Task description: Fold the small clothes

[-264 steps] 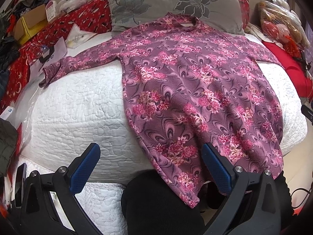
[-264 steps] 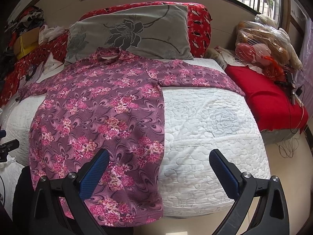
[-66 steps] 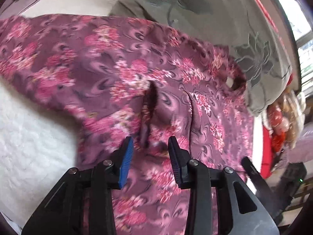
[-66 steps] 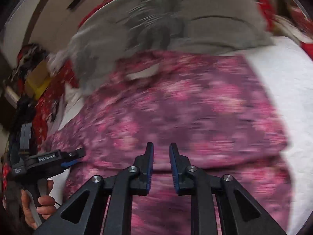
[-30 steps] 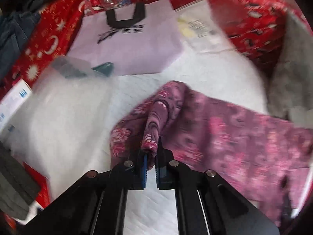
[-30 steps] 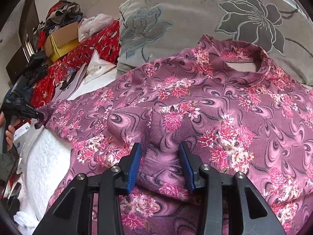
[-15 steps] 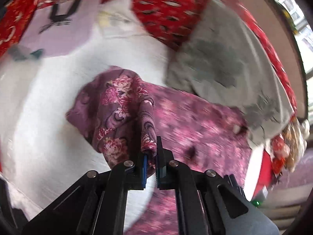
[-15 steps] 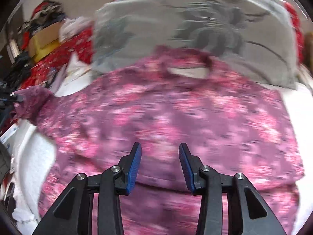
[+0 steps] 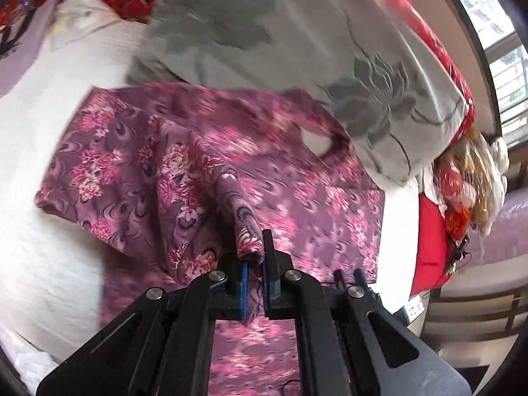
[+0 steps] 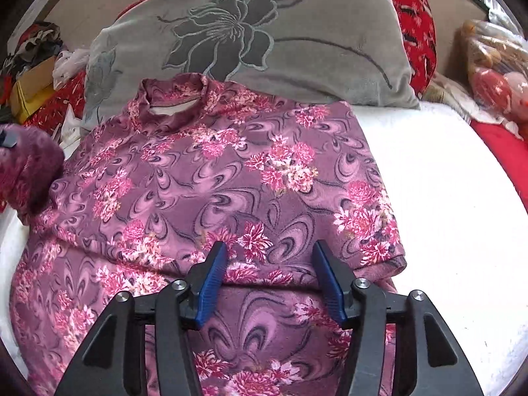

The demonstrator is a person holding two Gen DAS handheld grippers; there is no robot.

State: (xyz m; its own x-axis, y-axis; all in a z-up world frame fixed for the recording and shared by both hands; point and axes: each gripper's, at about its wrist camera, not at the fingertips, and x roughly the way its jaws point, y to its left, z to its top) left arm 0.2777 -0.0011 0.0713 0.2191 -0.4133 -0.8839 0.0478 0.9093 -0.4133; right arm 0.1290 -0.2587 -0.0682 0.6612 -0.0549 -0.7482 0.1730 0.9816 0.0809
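Pinching the floral top's sleeve (image 9: 244, 227), the left tool (image 9: 254, 264) lifts it; right tool (image 10: 269, 280) hovers spread apart

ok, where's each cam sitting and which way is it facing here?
Left wrist: on the left gripper, facing across the bed toward the grey pillow; its fingers clamp the sleeve.
Right wrist: on the right gripper, open over the floral top, facing the headboard end.
Shared: floral top, grey pillow, white quilt.

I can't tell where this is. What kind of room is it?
Most likely a bedroom: a white quilted bed, a grey flowered pillow at its head, and a floral top spread out for folding.
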